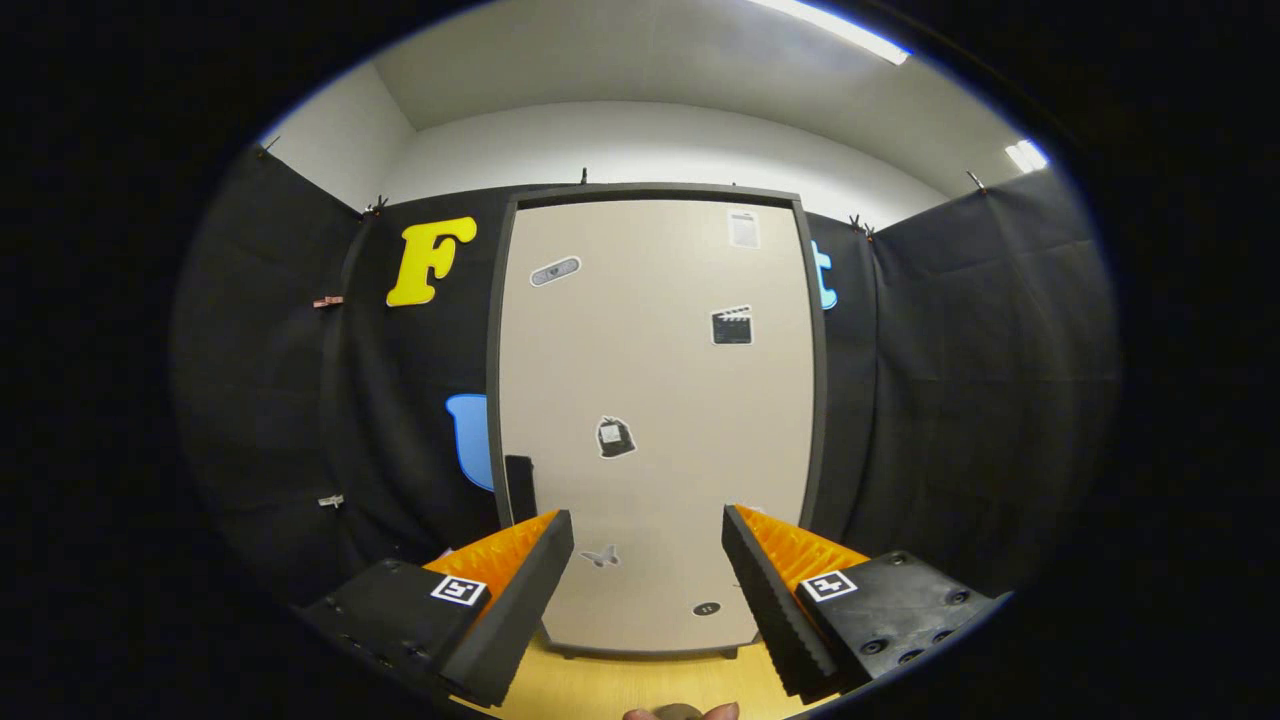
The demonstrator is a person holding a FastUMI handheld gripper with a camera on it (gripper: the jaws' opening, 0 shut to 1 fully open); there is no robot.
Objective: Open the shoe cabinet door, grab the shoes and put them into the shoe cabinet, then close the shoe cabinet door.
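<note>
I held the fingers (648,560) spread and empty before the closed shoe cabinet door (655,420) at twelve o'clock, judging door-opening was first, needing its dark handle (519,487) at ten o'clock.

Black cloth wall (960,400) hangs on both sides, clipped along its top edge. Pale wooden floor (640,685) below. White ceiling with a lit strip light (835,28).
</note>
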